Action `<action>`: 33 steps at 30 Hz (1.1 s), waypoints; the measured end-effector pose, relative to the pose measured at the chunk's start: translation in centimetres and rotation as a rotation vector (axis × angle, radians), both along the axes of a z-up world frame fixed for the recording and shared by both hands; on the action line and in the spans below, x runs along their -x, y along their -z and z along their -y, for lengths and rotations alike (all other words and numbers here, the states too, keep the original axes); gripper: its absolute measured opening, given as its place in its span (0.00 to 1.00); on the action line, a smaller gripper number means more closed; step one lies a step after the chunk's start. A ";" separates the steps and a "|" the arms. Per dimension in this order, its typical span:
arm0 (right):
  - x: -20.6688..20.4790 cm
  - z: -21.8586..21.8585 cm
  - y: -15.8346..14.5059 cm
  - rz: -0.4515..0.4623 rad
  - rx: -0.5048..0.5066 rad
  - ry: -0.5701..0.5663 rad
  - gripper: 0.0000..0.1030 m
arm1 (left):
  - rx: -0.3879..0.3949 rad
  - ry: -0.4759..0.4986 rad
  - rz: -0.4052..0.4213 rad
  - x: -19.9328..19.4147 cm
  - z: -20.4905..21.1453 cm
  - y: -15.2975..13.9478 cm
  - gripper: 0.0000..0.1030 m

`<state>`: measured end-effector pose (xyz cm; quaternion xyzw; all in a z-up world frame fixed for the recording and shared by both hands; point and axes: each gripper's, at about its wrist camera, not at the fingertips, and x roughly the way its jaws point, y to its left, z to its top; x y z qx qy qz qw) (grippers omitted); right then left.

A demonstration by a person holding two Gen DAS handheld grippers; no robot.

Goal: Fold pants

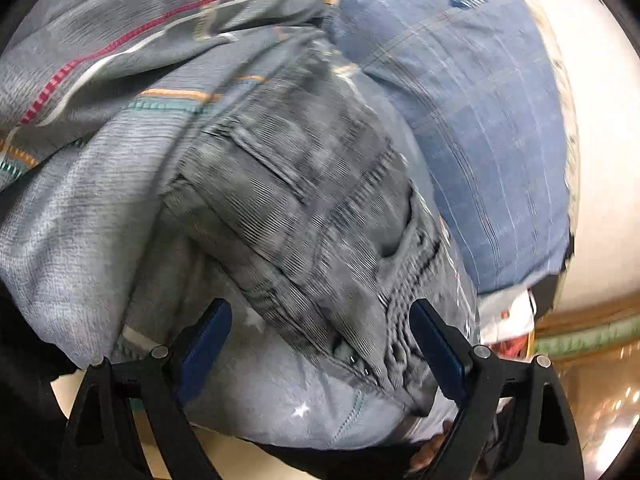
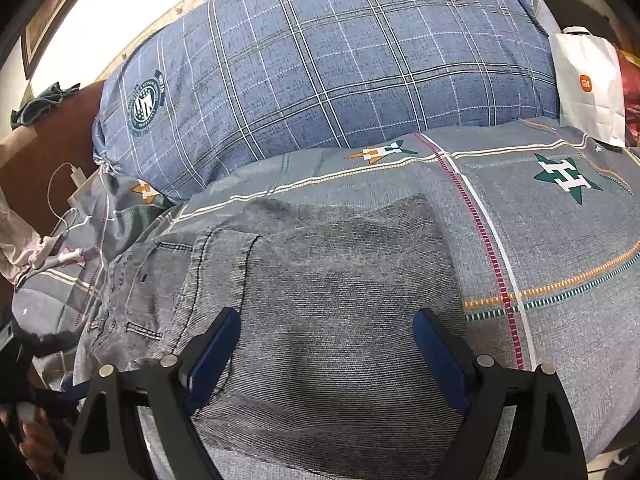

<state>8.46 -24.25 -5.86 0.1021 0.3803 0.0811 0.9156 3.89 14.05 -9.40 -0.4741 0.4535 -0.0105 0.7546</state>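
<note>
Grey denim pants (image 2: 320, 280) lie folded on a grey patterned bedsheet (image 2: 560, 240), back pocket and waistband to the left. My right gripper (image 2: 326, 332) is open, its blue-padded fingers just above the folded pants. In the left wrist view the pants' waistband end (image 1: 312, 216) is bunched and blurred. My left gripper (image 1: 320, 328) is open, with the waistband fabric between its fingers; they do not clamp it.
A blue plaid pillow (image 2: 320, 64) lies behind the pants and shows in the left wrist view (image 1: 472, 128). A white paper bag (image 2: 588, 84) stands at the far right. A white charger and cable (image 2: 76, 184) lie at the left.
</note>
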 end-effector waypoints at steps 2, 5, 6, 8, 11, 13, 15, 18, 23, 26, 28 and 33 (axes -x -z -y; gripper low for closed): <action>0.0 0.0 0.1 -0.002 0.003 -0.001 0.87 | 0.013 -0.035 -0.011 -0.1 -0.6 0.5 0.88; -0.2 -0.1 0.2 -0.007 0.003 -0.003 0.87 | 0.053 -0.063 -0.024 -0.7 -1.1 1.1 0.88; -0.2 -0.2 0.2 -0.007 0.004 -0.004 0.87 | 0.053 -0.068 -0.022 -0.9 -1.1 1.1 0.88; -0.2 -0.3 0.3 -0.009 0.008 -0.008 0.87 | 0.047 -0.079 -0.015 -1.6 -1.3 1.0 0.88; -0.3 -0.3 0.4 -0.014 0.015 -0.004 0.87 | 0.034 -0.101 -0.009 -2.8 -1.4 0.7 0.87; -0.4 -0.3 0.5 -0.017 0.017 0.002 0.87 | 0.026 -0.114 -0.002 -3.7 -1.7 0.7 0.86; -0.4 -0.5 0.6 -0.017 0.031 0.006 0.87 | -0.017 -0.114 -0.002 -3.8 -1.9 0.7 0.61; -0.5 -0.7 0.9 -0.024 0.055 0.010 0.87 | -0.106 -0.099 -0.029 -3.8 -1.8 0.8 0.28; -0.5 -1.7 1.3 -0.017 0.118 0.003 0.87 | -0.158 -0.079 -0.020 -3.7 -1.8 0.7 0.23; -0.6 -2.3 1.6 -0.020 0.155 -0.006 0.87 | -0.204 -0.064 -0.018 -3.8 -1.5 0.6 0.22; -0.8 -2.4 2.0 -0.031 0.166 -0.008 0.87 | -0.234 -0.053 -0.015 -3.9 -1.3 0.3 0.22; -1.0 -2.8 2.5 -0.046 0.194 -0.009 0.87 | -0.273 -0.035 -0.015 -4.1 -1.1 -0.1 0.21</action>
